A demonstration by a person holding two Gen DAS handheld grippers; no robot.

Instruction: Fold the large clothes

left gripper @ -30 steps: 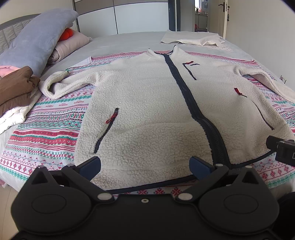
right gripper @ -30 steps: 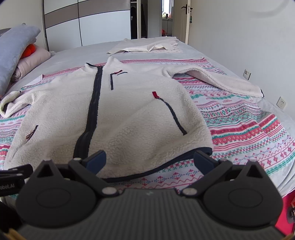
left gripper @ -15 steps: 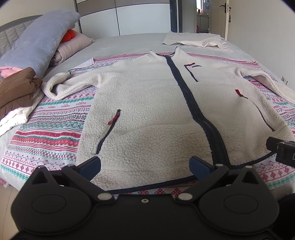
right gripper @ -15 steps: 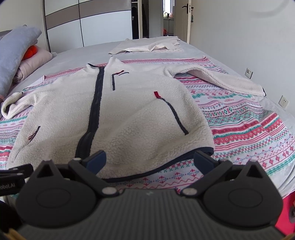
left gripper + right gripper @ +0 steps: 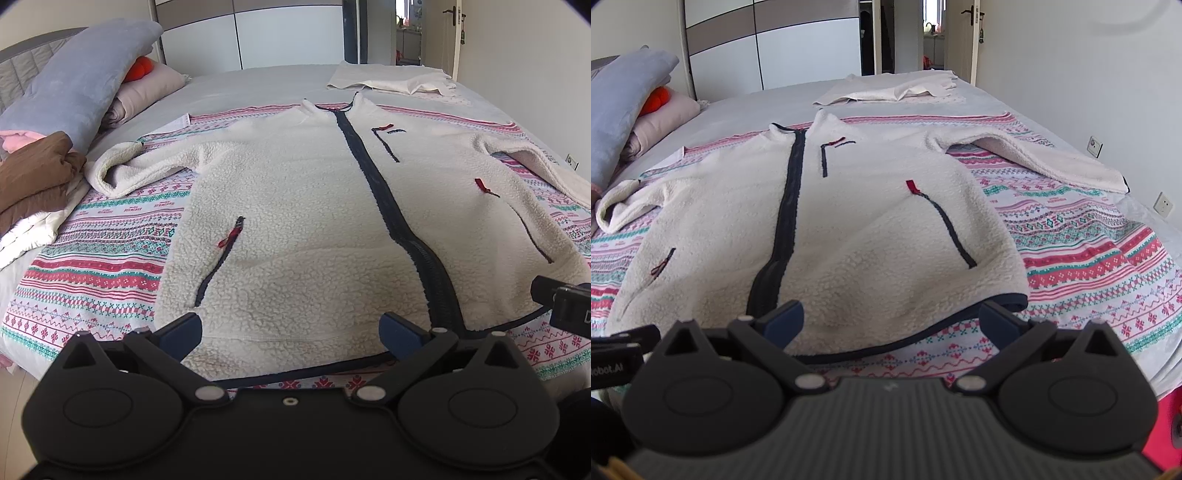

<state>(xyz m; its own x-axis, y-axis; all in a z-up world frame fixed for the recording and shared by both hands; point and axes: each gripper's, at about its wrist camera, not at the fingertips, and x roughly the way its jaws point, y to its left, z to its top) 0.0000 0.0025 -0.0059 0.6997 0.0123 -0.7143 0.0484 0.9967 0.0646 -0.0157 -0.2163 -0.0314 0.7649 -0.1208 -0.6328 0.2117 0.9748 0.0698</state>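
Bed (image 5: 266,85): grey sheet, with a patterned blanket (image 5: 92,254) spread across the near part; everything else lies on these.
Fleece jacket (image 5: 303,221): cream, spread flat and front-up on the patterned blanket, zipped shut, both sleeves thrown out sideways.
Long axis: dark zipper (image 5: 384,199) runs from the hem nearest the tools straight away to the collar at the far end (so the garment lies directly ahead of both grippers, lengthwise).
Hem (image 5: 908,338): navy-bound edge, just beyond and below both sets of fingertips, not touched.
Left sleeve end (image 5: 114,173): curled cuff, well off to the left, near the stacked brown bedding (image 5: 33,181).
Right sleeve (image 5: 1045,162): stretched far right toward the wall.
Nearer hand: left gripper (image 5: 290,328) faces the hem left of the zipper, right gripper (image 5: 890,319) the hem right of it; each is closer to its own side and sleeve.
Left gripper state: jaws spread wide, nothing between them.
Right gripper state: jaws likewise wide, nothing held.
Judgement: folding not begun; likely first move is a grasp at a hem corner or a sleeve, each hand on its own side.
Change from earlier frames: jacket unmoved; both views sit slightly farther back or higher, hem a touch lower in view; jaw spread unchanged.
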